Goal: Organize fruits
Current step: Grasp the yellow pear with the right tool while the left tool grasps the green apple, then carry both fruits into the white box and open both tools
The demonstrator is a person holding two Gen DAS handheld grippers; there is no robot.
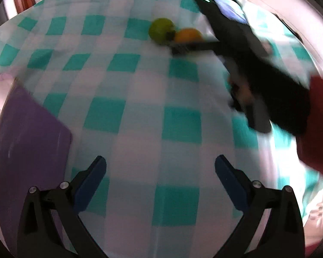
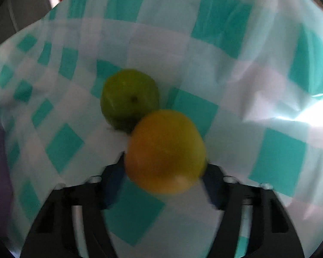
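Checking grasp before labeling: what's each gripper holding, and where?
Right gripper fingers clamp the orange fruit at its sides; left gripper holds nothing.

both views are smeared by motion blur. in the right wrist view the orange fruit hides the right gripper pads, so contact cannot be judged. a purple board is cut off at the left edge. a red sleeve runs off the right edge.
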